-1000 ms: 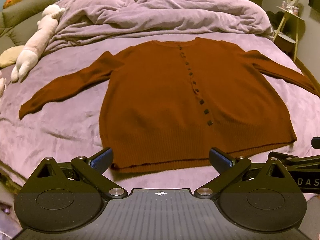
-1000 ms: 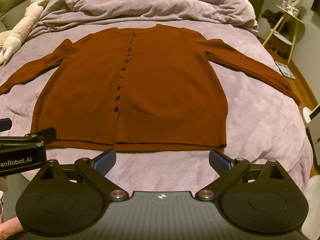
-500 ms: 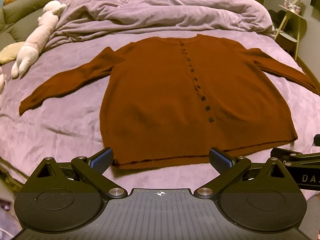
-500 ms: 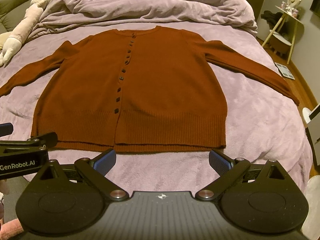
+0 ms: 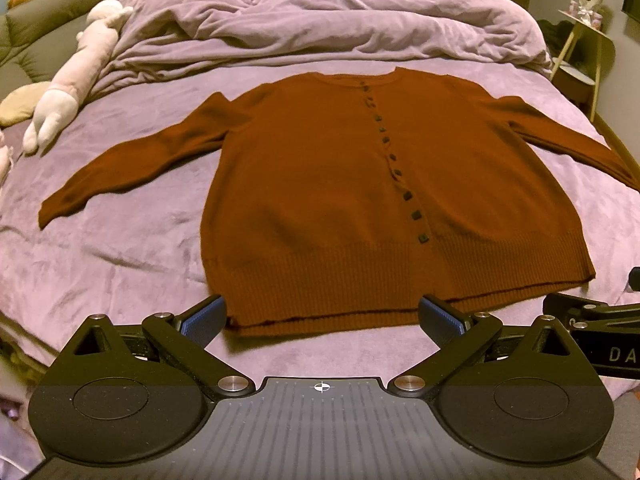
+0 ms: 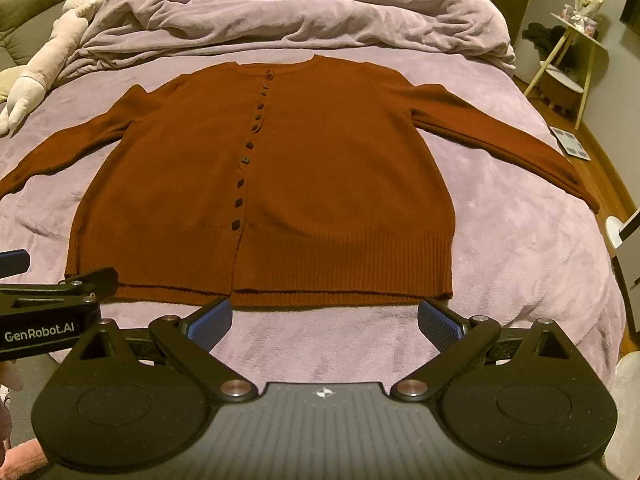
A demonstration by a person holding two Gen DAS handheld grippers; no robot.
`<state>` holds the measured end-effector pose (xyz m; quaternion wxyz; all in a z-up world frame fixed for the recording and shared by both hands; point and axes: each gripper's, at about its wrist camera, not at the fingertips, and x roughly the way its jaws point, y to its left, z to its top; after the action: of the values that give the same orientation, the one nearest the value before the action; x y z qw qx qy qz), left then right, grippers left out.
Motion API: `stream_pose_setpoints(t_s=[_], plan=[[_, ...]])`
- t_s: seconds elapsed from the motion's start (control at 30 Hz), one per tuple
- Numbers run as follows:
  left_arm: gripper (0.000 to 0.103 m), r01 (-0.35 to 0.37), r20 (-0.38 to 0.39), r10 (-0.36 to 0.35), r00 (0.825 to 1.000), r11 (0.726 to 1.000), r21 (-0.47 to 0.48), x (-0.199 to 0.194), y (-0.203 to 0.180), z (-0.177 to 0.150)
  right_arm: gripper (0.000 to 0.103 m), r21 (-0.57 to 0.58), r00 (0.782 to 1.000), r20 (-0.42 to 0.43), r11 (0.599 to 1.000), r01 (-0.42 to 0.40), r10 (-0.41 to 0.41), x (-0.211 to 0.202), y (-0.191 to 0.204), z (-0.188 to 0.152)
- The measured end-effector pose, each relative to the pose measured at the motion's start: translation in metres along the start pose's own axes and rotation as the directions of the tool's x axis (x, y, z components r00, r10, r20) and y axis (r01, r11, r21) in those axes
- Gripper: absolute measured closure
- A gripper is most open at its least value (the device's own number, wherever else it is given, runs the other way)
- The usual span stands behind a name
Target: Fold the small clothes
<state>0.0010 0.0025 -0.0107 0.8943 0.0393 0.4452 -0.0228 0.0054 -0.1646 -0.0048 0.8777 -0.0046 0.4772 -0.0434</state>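
Cardigan [image 5: 320, 184]: rust-brown knit cloth, matt, ribbed hem, dark glossy buttons [image 5: 416, 214]. Bedspread [image 5: 120, 248] under the cardigan: lilac plush cloth, soft nap. Left gripper [image 5: 322, 318], right gripper [image 6: 324, 318]: matt black plastic, blue textured pads [image 6: 438, 322], bright metal pivot screws [image 6: 235, 387].

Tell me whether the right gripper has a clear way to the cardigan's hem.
Probably yes: the right gripper is open, the hem lies flat just ahead, and only bare bedspread lies between.

Cardigan [image 5: 320, 200] right sleeve cut off (frame edge).
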Motion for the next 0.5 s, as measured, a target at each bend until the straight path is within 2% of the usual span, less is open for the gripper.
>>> stream_pose_setpoints(t_s=[0.5], plan=[[0.000, -0.004, -0.015, 0.004, 1.000, 1.000, -0.003, 0.0007, 0.0015, -0.0020, 0.004, 0.015, 1.000, -0.003, 1.000, -0.016, 0.016, -0.0010, -0.0006, 0.0020]])
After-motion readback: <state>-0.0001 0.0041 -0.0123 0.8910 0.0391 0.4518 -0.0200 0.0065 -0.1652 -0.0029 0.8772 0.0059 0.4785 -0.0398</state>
